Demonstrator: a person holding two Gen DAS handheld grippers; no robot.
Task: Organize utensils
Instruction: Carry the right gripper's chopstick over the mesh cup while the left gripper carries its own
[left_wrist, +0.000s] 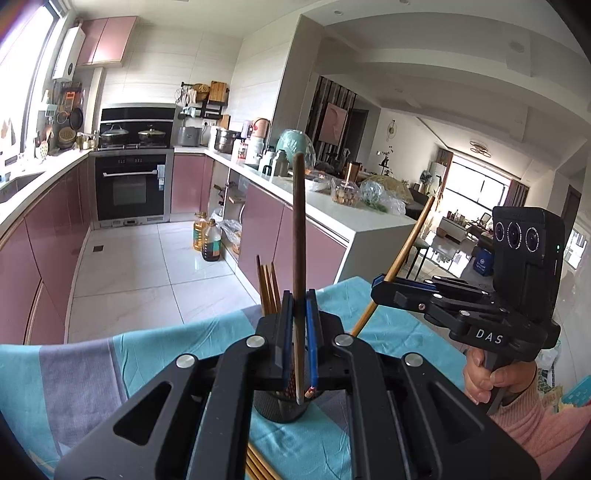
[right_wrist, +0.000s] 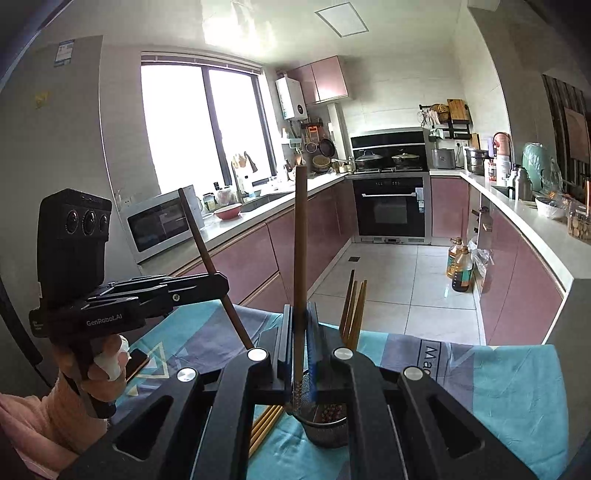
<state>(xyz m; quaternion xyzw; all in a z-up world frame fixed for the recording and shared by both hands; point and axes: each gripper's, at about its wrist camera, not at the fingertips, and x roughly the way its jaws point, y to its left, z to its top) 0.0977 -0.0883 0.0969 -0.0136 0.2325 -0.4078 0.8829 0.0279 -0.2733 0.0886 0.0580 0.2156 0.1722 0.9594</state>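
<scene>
Kitchen setting: pink-fronted cabinets, an oven at 12 o'clock in the background, and a work table under a teal and grey patterned cloth (left_wrist: 155, 343) in the foreground.

Left gripper (left_wrist: 299, 332): jaws closed tight on a dark brown chopstick (left_wrist: 298, 221), held near upright. Right gripper (right_wrist: 300, 343): jaws likewise closed, on a lighter brown chopstick (right_wrist: 300, 236), also near upright. Both tips hang directly over a black mesh holder (right_wrist: 327, 430) standing on the cloth at 6 o'clock in each wrist view.

Progress, as judged: partly done. A few chopsticks already stand in the holder (right_wrist: 355, 310), leaning toward 1 o'clock. The two gripped sticks are not yet lowered in. More loose chopsticks (right_wrist: 264, 428) lie on the cloth at the holder's 9 o'clock, left to collect.

Obscured: gripper bodies hide most of the holder and its base. How many loose sticks remain cannot be counted. Small reddish items inside the holder cannot be identified.
</scene>
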